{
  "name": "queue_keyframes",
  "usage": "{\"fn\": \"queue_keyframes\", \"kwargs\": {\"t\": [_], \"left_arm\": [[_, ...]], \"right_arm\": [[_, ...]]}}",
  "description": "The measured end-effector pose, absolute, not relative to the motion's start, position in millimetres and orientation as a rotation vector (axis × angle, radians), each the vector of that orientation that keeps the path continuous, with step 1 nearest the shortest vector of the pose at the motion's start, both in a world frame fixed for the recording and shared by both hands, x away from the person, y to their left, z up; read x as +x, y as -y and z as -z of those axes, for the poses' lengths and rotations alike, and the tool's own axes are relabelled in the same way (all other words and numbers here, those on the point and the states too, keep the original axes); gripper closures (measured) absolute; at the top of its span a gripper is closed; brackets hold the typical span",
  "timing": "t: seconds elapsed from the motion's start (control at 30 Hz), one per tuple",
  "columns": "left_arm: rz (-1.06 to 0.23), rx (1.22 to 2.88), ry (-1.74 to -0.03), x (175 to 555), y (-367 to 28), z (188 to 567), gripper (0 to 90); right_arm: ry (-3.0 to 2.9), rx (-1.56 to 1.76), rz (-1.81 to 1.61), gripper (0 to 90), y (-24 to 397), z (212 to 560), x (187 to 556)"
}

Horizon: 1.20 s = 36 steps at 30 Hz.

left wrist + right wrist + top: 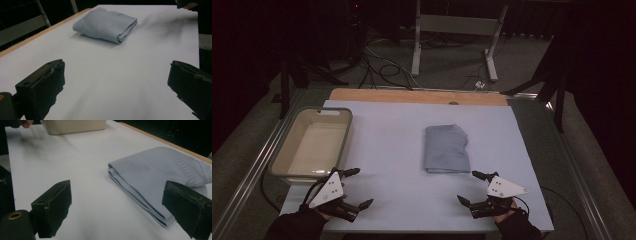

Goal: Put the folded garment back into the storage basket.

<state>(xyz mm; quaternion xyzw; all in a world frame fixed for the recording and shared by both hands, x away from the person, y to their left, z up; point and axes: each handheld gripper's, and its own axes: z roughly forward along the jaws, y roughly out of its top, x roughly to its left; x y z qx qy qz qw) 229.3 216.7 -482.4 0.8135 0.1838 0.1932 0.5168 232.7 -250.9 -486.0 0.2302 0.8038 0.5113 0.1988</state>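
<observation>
The table (pixel 402 200) is the biggest thing here, its top covered by a pale sheet with a strip of bare wood showing along the far edge. At its left side sits a beige plastic bin (pixel 287 167) with a grey rim, empty as far as the high view shows. Near the middle of the table lies the folded blue-grey garment (pixel 446 149) — a soft knit, squared into a thick stack, with its folded edge facing the person.

The left hand-held gripper (pixel 360 187) sits low at the near edge, just beside the bin's near corner, jaws spread wide and holding nothing. The right hand-held gripper (pixel 471 187) is likewise spread and empty, near the garment's near right corner but not touching it; in the right gripper view the folded garment (pixel 160 182) lies partly between its jaws, farther along.

The risks come from the cloth being layered and loose. If a jaw closes on the top layer alone, the stack would likely peel open and the fold be lost. A jaw sliding under the folded edge may instead push the whole bundle across the smooth sheet. And if one hand lifts ahead of the other, the garment could sag and unfold — worse if it is bound for the bin.
</observation>
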Motion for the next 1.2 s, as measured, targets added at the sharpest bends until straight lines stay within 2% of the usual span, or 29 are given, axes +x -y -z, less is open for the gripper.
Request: {"fn": "queue_keyframes", "kwargs": {"t": [0.73,1.2], "left_arm": [[-0.461,2.058,-0.459,254.0,-198.8,453.9,1.7],[-0.490,2.112,-0.510,277.2,-179.6,442.0,1.7]], "right_arm": [[-2.145,0.696,-1.375,9.0,257.4,435.3,245.0],[-2.122,0.721,-1.330,9.1,249.1,424.6,268.1]]}}
